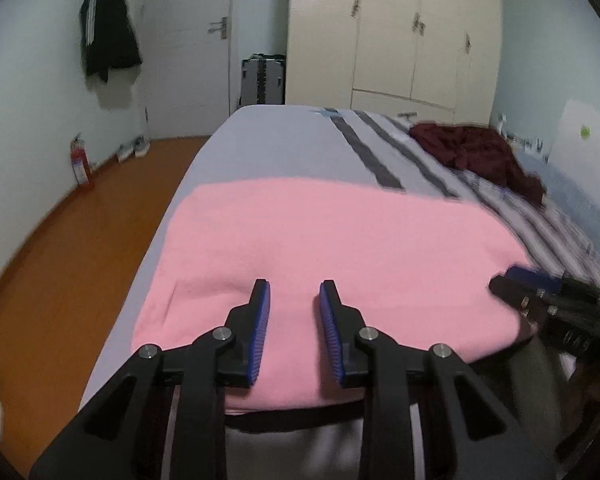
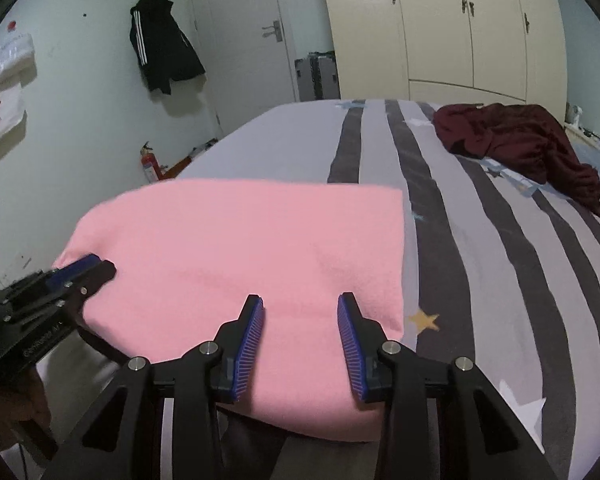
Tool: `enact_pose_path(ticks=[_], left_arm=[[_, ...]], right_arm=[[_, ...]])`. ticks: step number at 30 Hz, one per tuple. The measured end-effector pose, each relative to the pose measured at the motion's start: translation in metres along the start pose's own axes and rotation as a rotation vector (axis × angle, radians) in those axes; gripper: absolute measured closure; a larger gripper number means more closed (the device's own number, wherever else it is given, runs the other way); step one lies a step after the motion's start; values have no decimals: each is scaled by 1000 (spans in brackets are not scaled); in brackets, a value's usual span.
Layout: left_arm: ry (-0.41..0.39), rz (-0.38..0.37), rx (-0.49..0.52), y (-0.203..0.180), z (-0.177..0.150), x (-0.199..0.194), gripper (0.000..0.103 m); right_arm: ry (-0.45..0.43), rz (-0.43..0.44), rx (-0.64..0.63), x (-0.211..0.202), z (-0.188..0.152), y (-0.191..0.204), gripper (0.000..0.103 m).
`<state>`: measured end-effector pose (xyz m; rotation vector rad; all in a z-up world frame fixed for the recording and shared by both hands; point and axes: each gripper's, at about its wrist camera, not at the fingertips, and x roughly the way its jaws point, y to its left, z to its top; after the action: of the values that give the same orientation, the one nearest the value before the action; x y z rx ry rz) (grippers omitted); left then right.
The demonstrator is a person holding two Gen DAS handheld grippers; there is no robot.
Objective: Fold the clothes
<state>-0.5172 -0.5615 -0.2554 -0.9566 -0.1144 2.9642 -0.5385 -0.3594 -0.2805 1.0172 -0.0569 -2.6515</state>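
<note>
A folded pink garment (image 1: 320,248) lies flat on the near end of the bed; it also shows in the right wrist view (image 2: 240,248). My left gripper (image 1: 295,286) is open and empty, just above the garment's near edge on its left part. My right gripper (image 2: 300,300) is open and empty, above the near edge on the garment's right part. The right gripper shows at the right of the left wrist view (image 1: 512,280). The left gripper shows at the left of the right wrist view (image 2: 88,266), at the garment's left corner.
A crumpled dark red garment (image 2: 520,140) lies further up the striped bed (image 2: 480,260), on the right. A fire extinguisher (image 1: 80,162) stands by the left wall on the wooden floor (image 1: 60,260). A cream wardrobe (image 1: 400,32) and a door (image 1: 192,40) stand beyond the bed.
</note>
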Motion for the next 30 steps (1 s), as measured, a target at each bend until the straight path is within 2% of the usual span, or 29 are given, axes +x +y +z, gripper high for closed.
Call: enact_pose_path(ticks=[3, 6, 8, 9, 10, 11, 14, 16, 19, 22, 23, 25, 27, 30], left_arm=[[-27, 27, -12, 11, 5, -5, 79], [16, 45, 1, 24, -9, 11, 79], [15, 34, -10, 28, -13, 15, 79], [20, 22, -43, 32, -10, 15, 79], [25, 21, -64, 35, -8, 12, 79], [28, 20, -85, 38, -7, 8, 79], [-15, 18, -107, 38, 6, -10, 79], [-39, 17, -108, 40, 11, -17, 79], [13, 52, -108, 49, 2, -1, 79], [48, 75, -122, 59, -5, 7, 71], [50, 75, -129, 58, -2, 4, 70], [14, 73, -141, 53, 12, -7, 70], [-33, 42, -118, 44, 31, -14, 70], [-50, -14, -55, 25, 59, -2, 70]], right_arm=[[-19, -14, 29, -8, 5, -8, 69], [-41, -34, 69, -17, 9, -19, 69], [9, -47, 92, -5, 1, -30, 67], [28, -36, 111, 1, -5, -36, 59], [41, -34, 130, 5, -11, -42, 46], [41, -30, 145, 5, -12, -46, 45], [13, -38, 125, -5, -2, -44, 52], [-27, -37, 112, -16, 7, -40, 53], [-70, -20, 75, -25, 19, -32, 53], [-31, -39, 68, -12, 22, -33, 53], [10, -65, 70, -2, 18, -37, 54], [60, -60, 111, 7, 15, -47, 55], [35, -76, 119, -2, 22, -50, 55], [-48, -76, 88, -16, 44, -42, 56]])
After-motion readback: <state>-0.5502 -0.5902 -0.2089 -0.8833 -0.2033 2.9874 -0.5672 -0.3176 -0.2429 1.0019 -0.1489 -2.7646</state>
